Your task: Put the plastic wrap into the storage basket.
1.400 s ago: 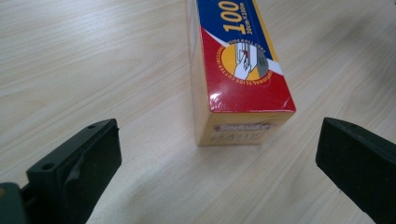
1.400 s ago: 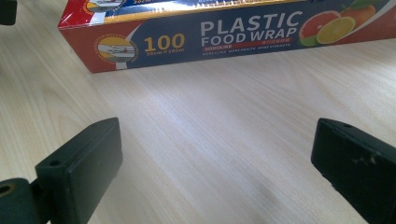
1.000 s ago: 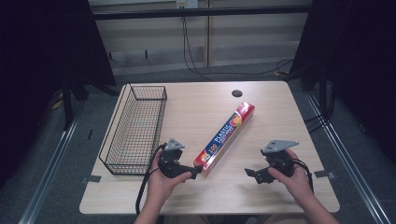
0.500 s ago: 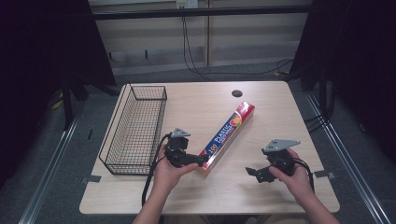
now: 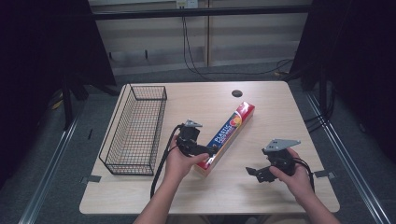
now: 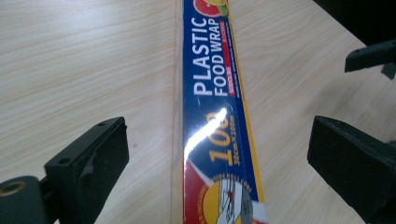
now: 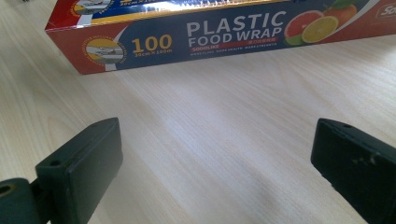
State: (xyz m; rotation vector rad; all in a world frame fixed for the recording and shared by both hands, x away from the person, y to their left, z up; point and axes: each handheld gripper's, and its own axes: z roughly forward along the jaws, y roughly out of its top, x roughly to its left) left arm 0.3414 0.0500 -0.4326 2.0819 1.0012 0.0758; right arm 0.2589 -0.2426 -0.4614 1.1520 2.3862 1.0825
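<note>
A long red and blue box of plastic food wrap lies at a slant in the middle of the table. My left gripper hovers over the box's near end. In the left gripper view the box runs between the two black jaws with a gap on each side. Those jaws have just been closing a little, and they are still open, clear of the box. My right gripper rests low at the front right, open with nothing between its fingers. In the right gripper view its jaws face the box's long side across bare wood.
A black wire basket stands along the table's left side, close to my left forearm. A small dark round hole sits near the far edge. The right gripper's jaw tip shows at the upper right of the left gripper view.
My left gripper has moved right and slightly up, from beside the box's near end to over it, with the jaws now on either side. The right gripper has stayed put.
</note>
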